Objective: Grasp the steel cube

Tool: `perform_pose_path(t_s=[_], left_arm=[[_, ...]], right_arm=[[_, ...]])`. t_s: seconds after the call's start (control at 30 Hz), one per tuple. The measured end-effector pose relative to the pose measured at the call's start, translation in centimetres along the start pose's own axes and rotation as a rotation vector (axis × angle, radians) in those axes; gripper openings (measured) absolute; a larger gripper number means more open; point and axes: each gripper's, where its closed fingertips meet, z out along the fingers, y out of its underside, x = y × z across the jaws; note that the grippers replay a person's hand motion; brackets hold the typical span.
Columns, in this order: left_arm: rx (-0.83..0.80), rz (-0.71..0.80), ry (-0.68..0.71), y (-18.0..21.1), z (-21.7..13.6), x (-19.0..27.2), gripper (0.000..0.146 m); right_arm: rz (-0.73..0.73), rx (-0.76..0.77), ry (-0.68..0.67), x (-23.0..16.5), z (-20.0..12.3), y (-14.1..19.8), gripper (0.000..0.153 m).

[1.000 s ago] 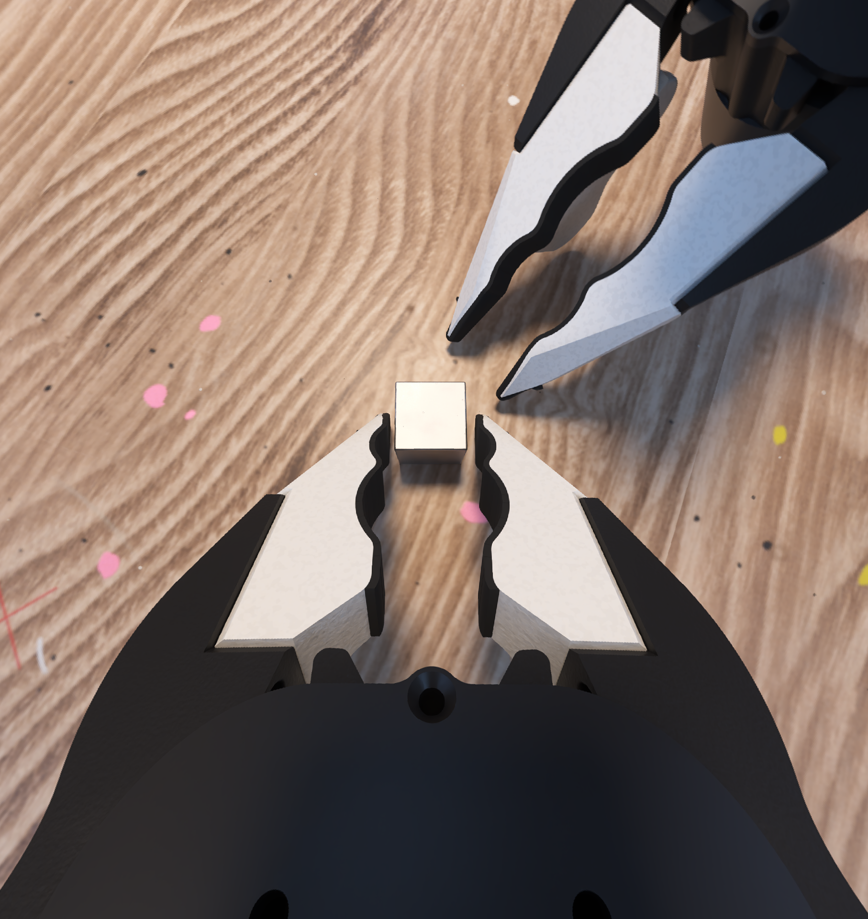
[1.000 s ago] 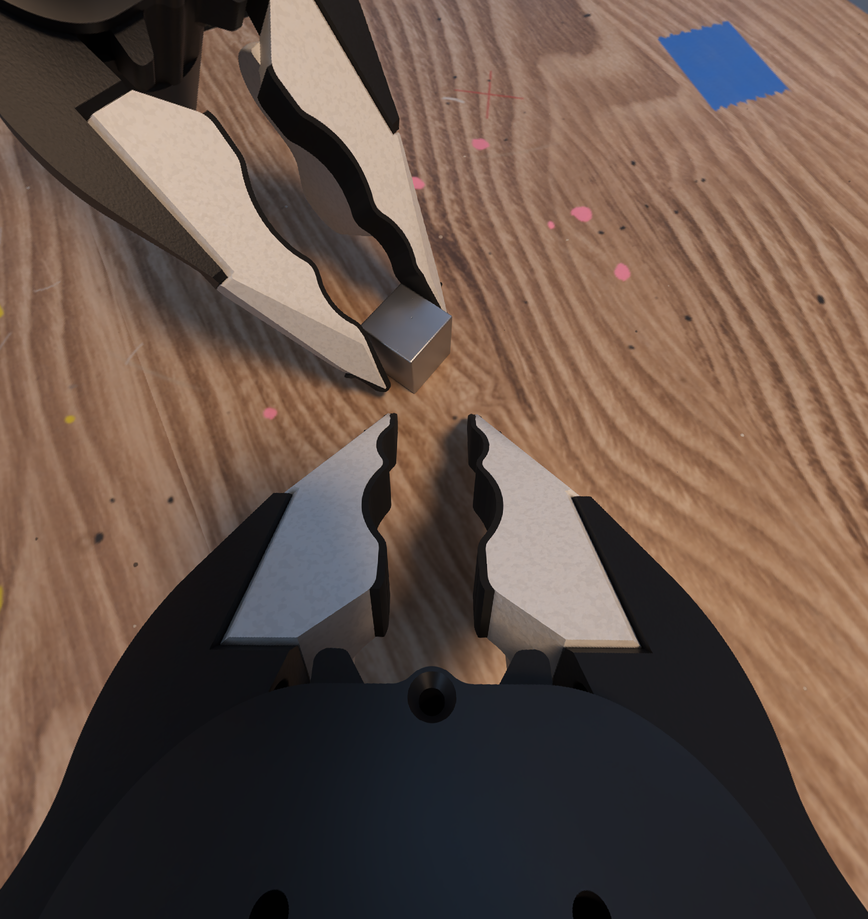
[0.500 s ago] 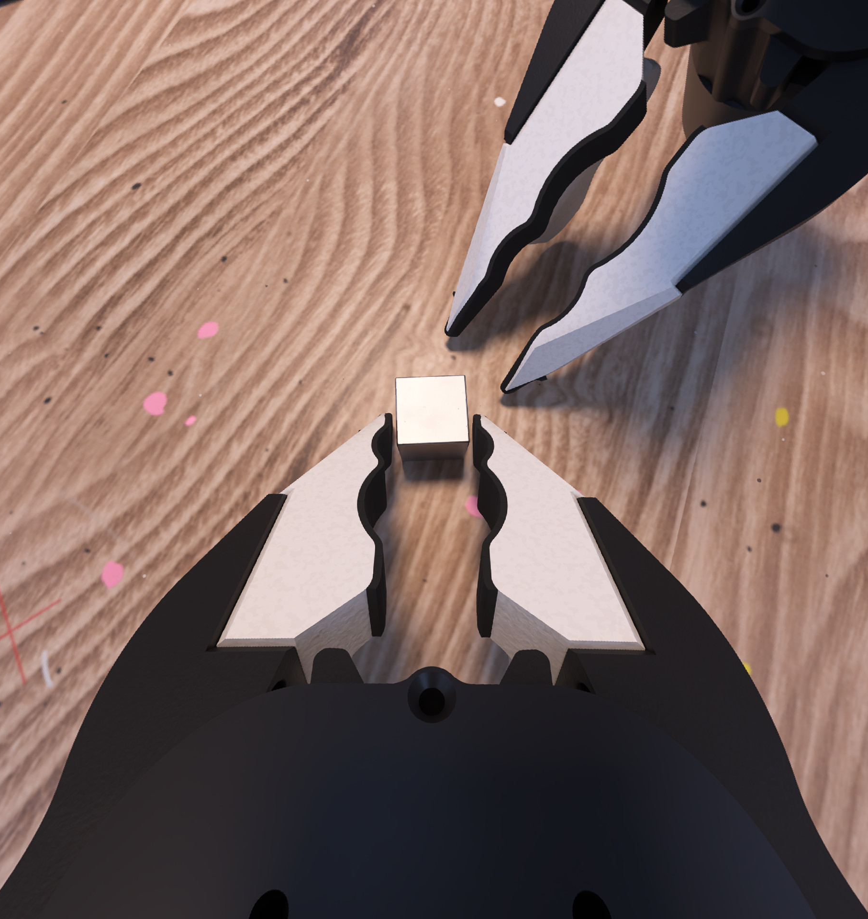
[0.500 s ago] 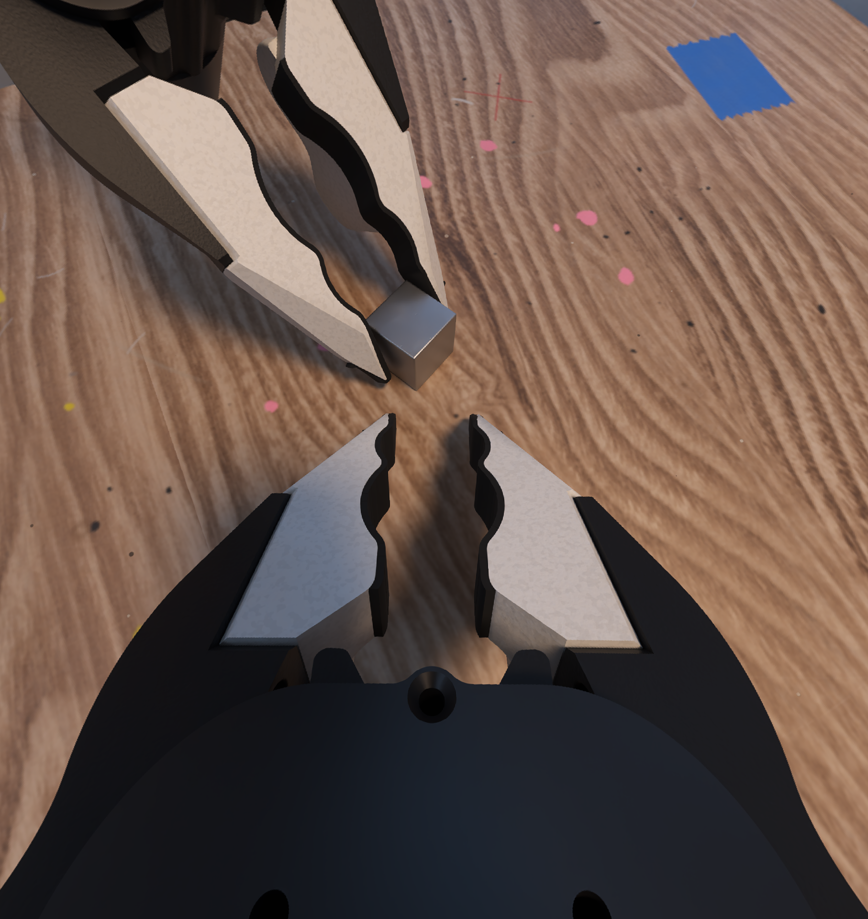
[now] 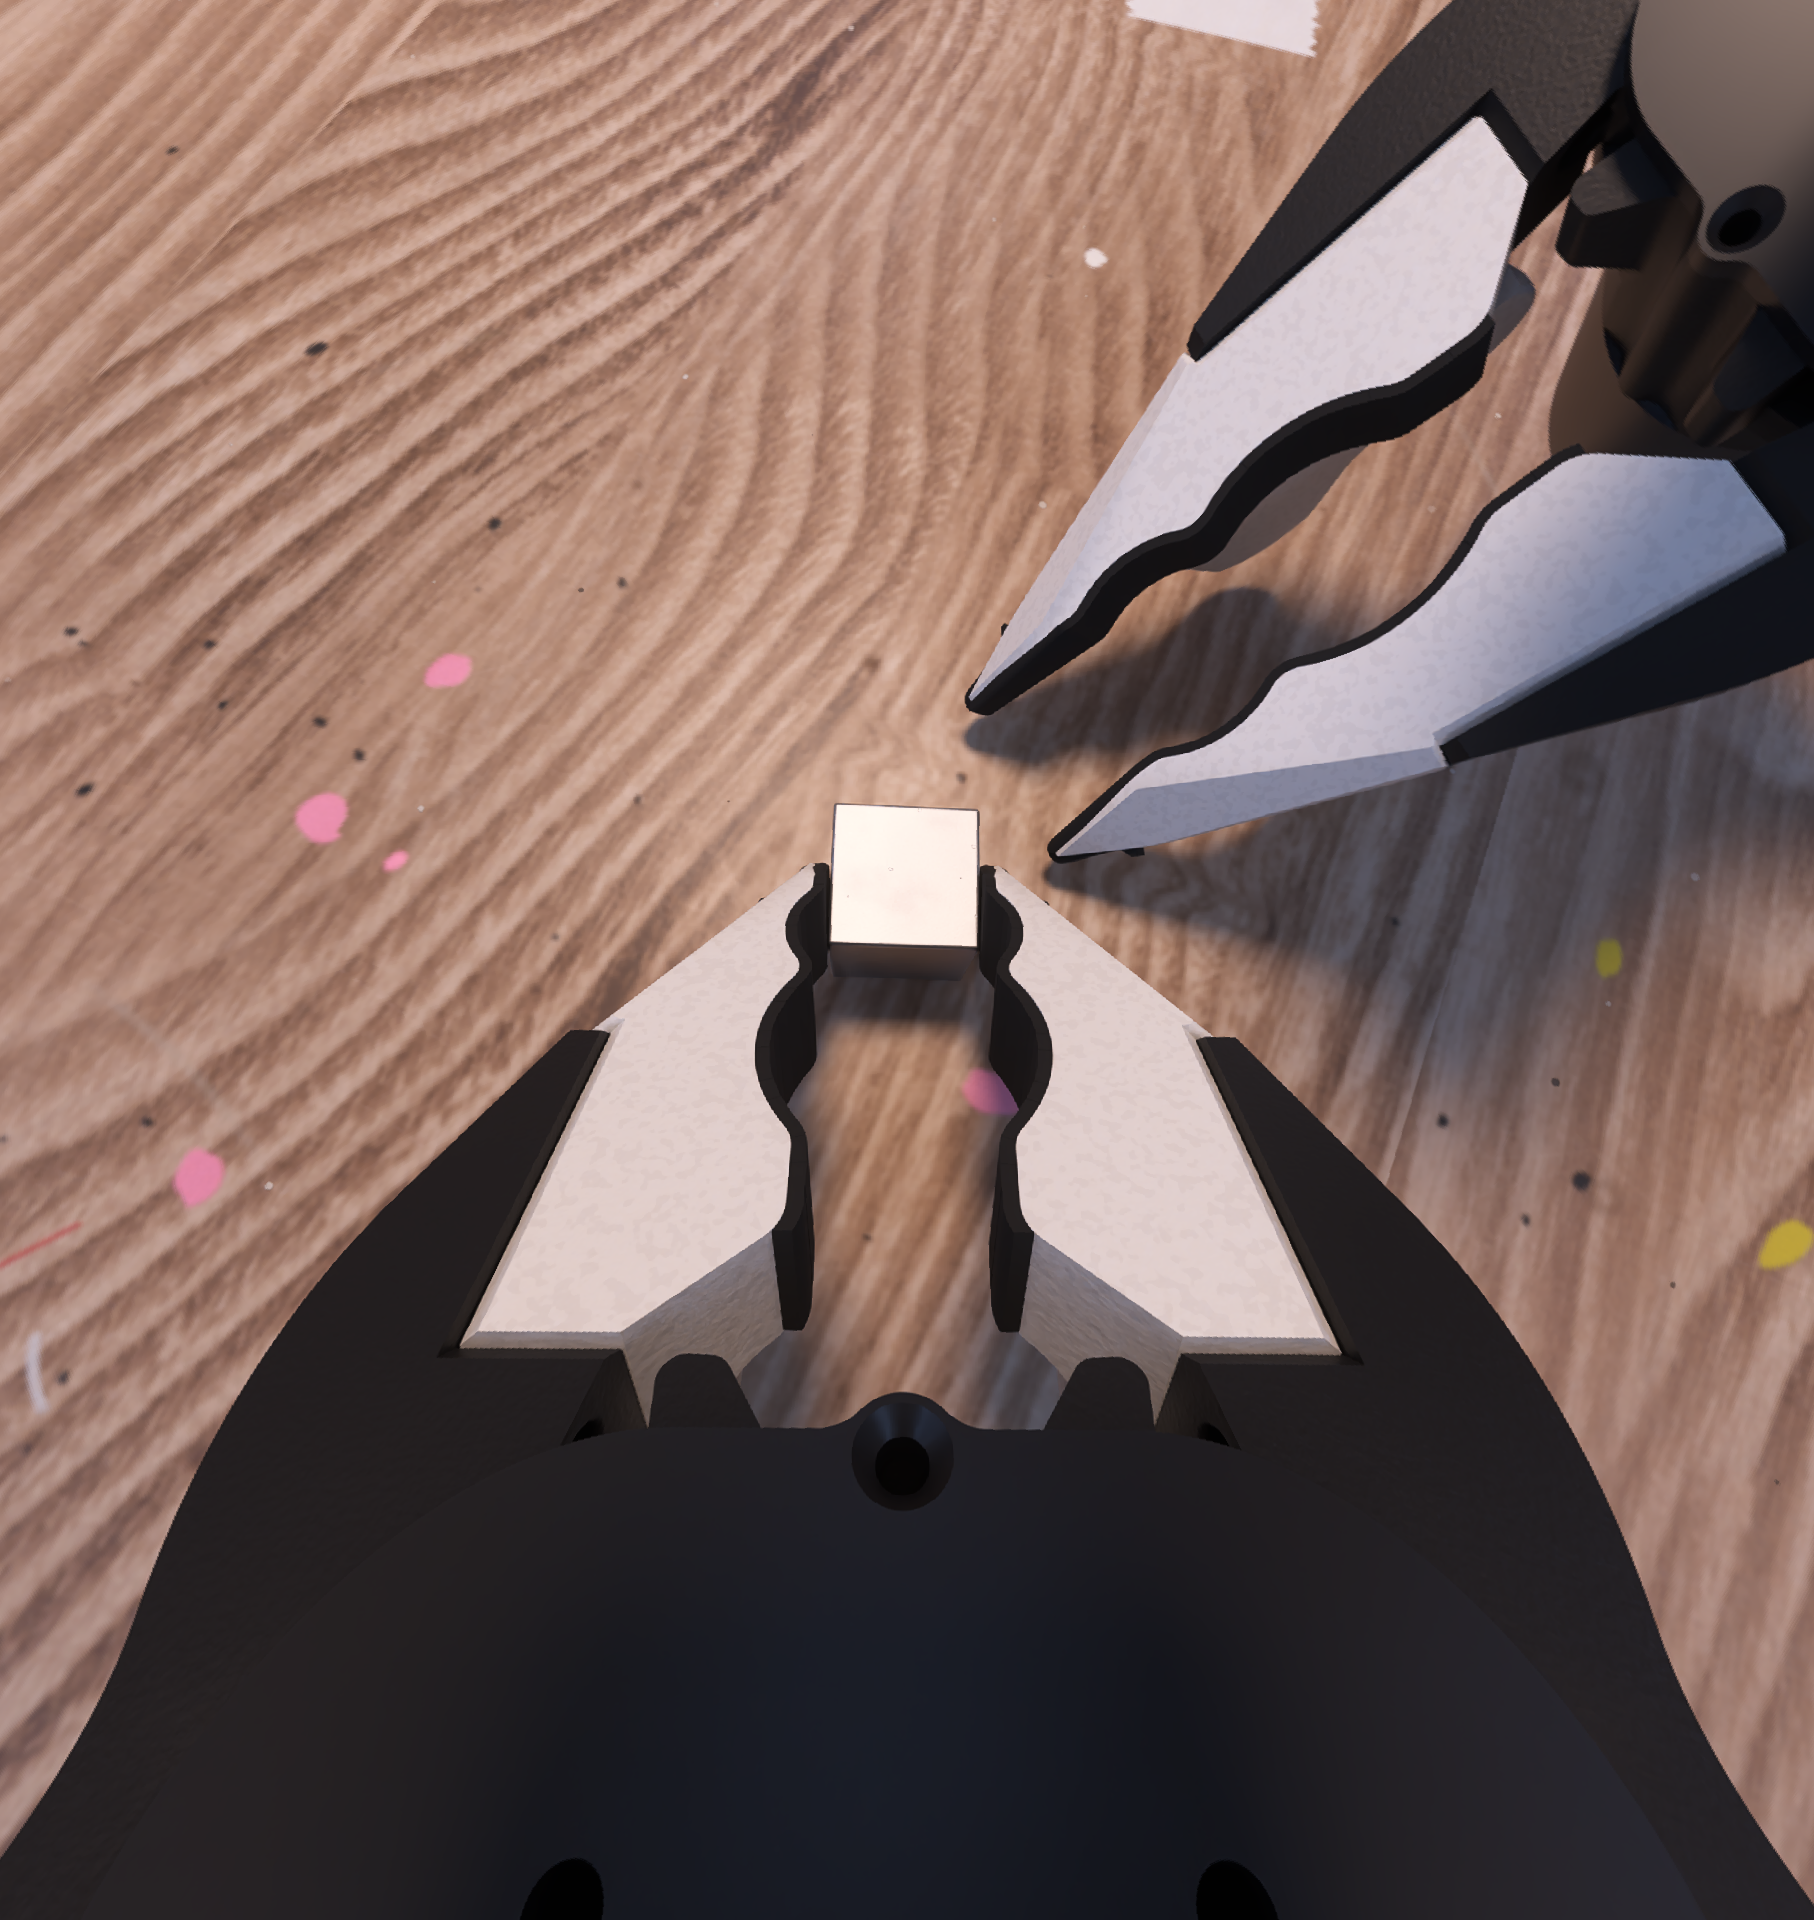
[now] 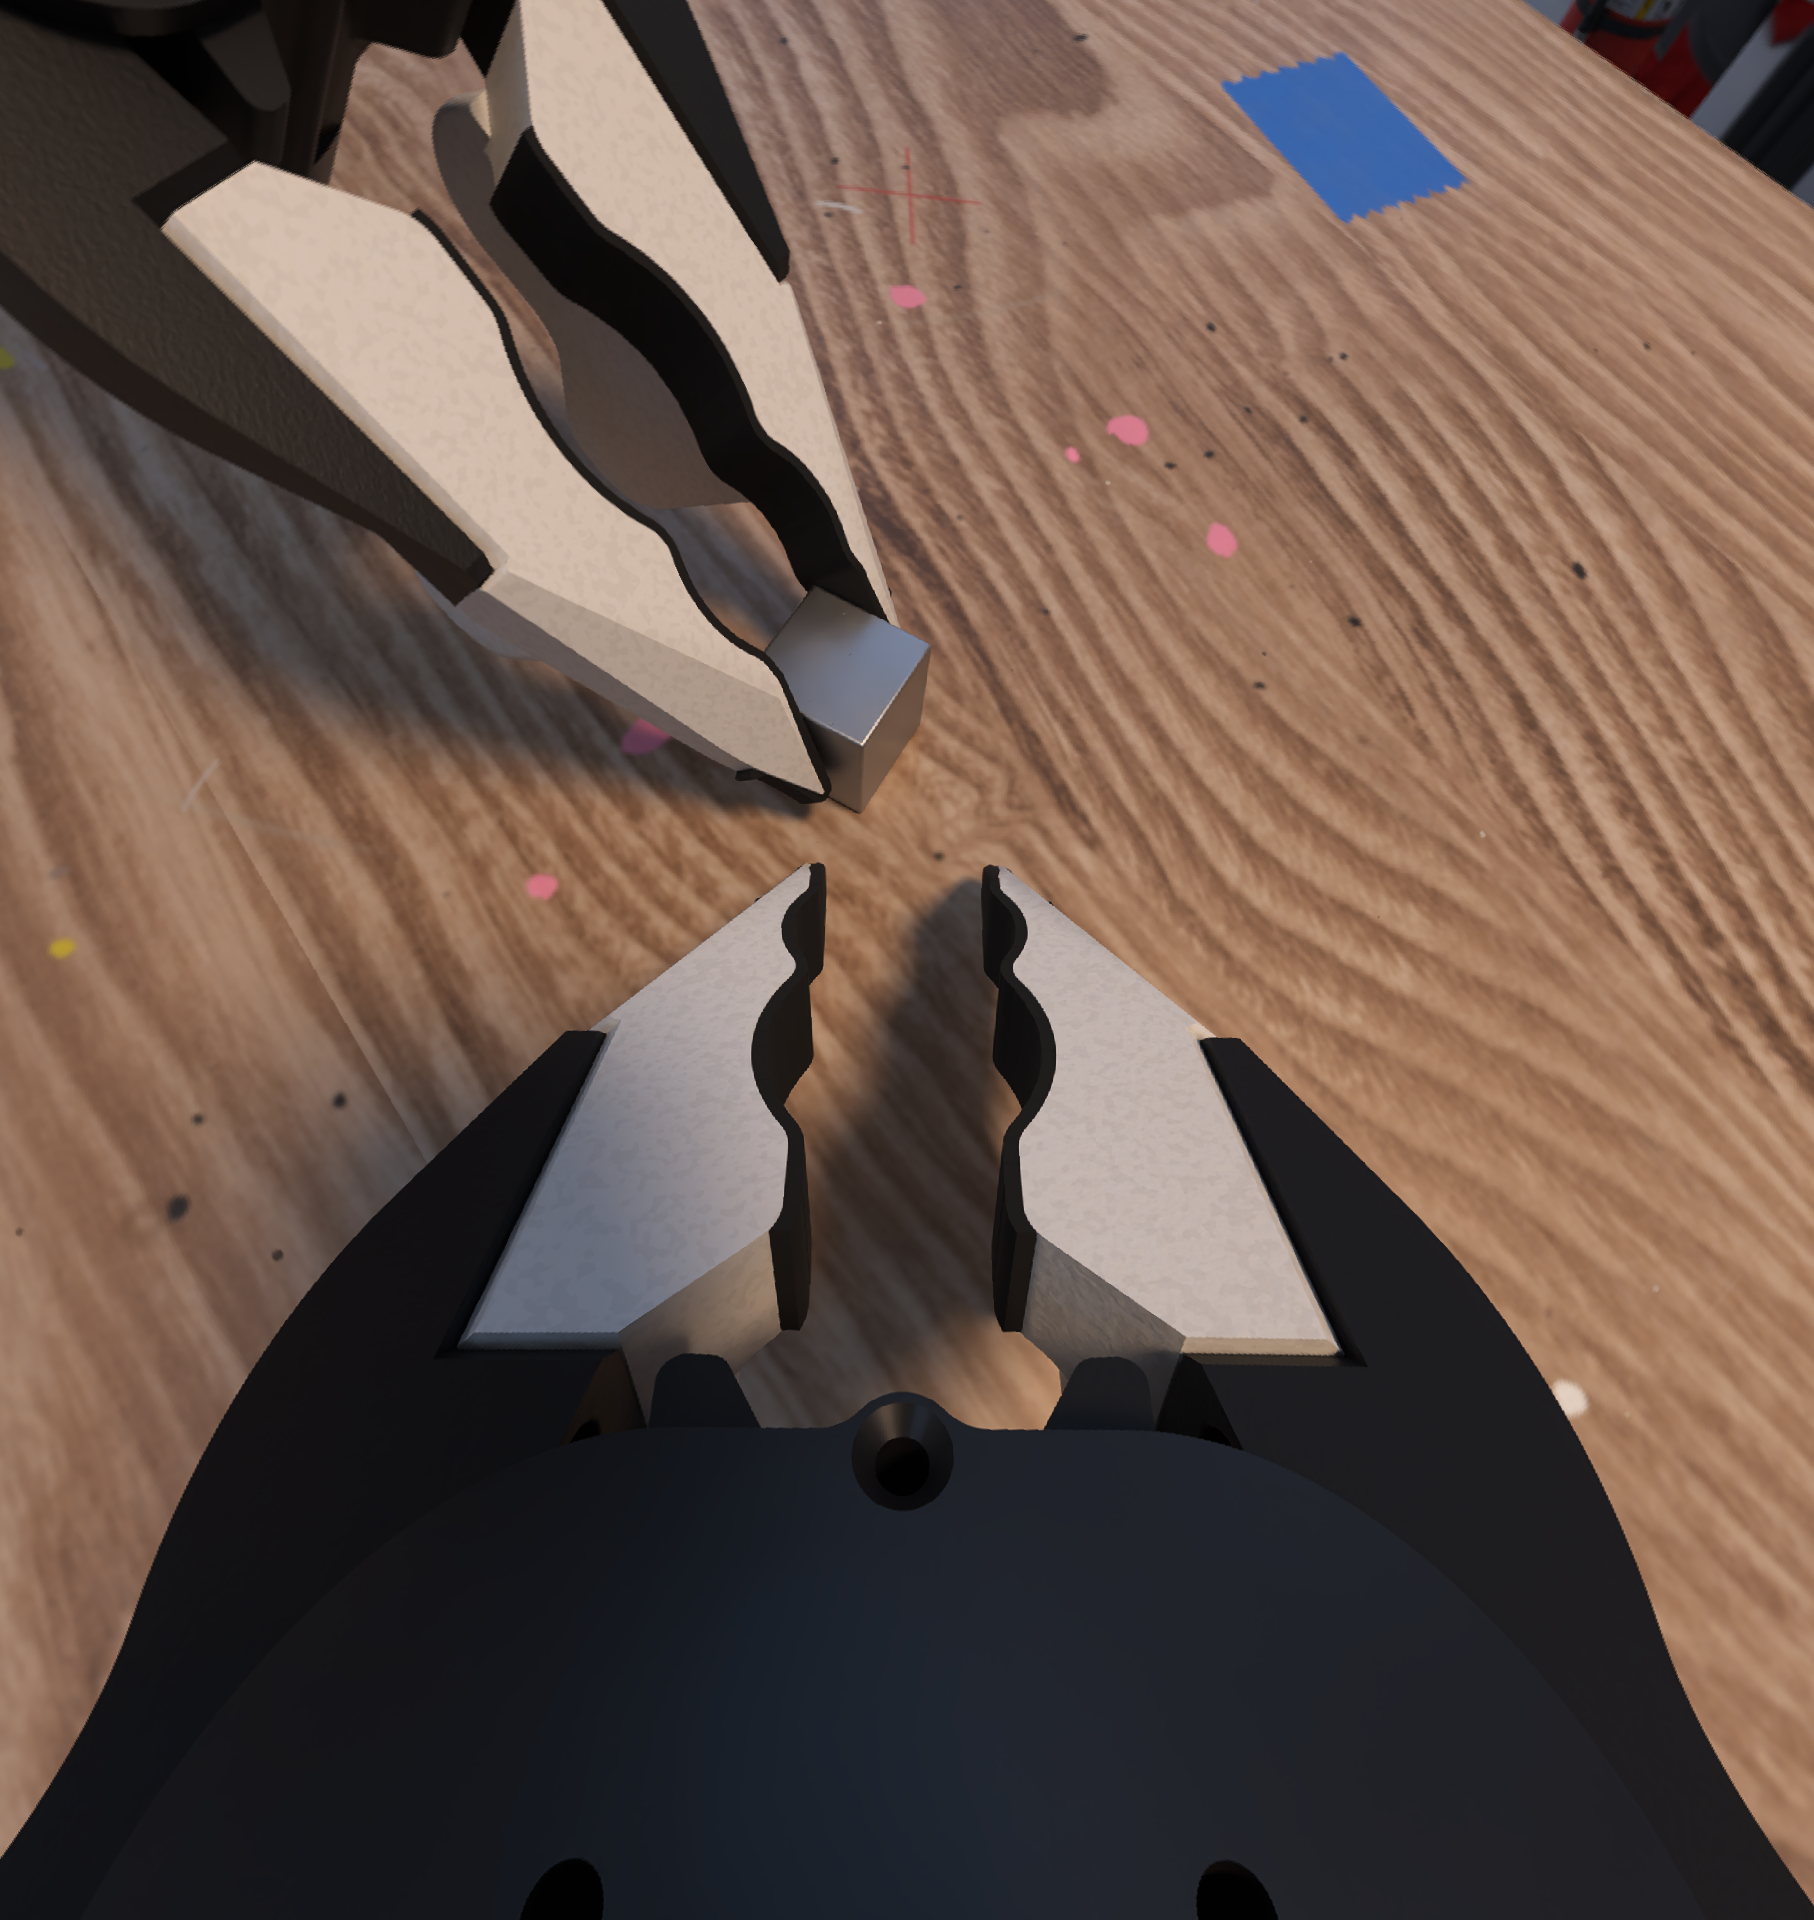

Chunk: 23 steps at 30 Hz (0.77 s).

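The steel cube (image 5: 903, 878) is small and shiny and sits on the wooden table (image 5: 467, 416). My left gripper (image 5: 903, 883) is shut on it, with both fingertips pressed against its left and right sides. The right wrist view shows the cube (image 6: 851, 675) clamped at the tips of the left gripper (image 6: 841, 691), low at the table surface. My right gripper (image 6: 903, 873) is open and empty, its tips a short way in front of the cube. In the left wrist view the right gripper (image 5: 1012, 779) points at the cube from the upper right.
A blue tape patch (image 6: 1339, 135) and a red cross mark (image 6: 908, 197) lie farther off on the table. The table's edge (image 6: 1734, 145) runs across the top right corner. Pink and yellow paint specks dot the wood. A white patch (image 5: 1225, 12) lies at the top.
My left fingers have closed the small gaps and now press on the cube's sides. The right gripper has drawn back slightly from the cube and stayed open.
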Motion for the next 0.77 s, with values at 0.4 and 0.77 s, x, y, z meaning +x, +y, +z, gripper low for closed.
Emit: perform_pose_path(t_s=[0.4, 0.77], left_arm=[[0.003, 0.027, 0.01, 0.0, -0.1, -1.3, 0.028], [-0.022, 0.158, 0.163, 0.3, -0.6, -2.1, 0.028]], right_arm=[[0.09, -0.014, -0.024, -0.4, 0.7, -0.7, 0.037], [-0.61, 0.041, -0.296, 3.1, -1.8, -4.4, 0.054]])
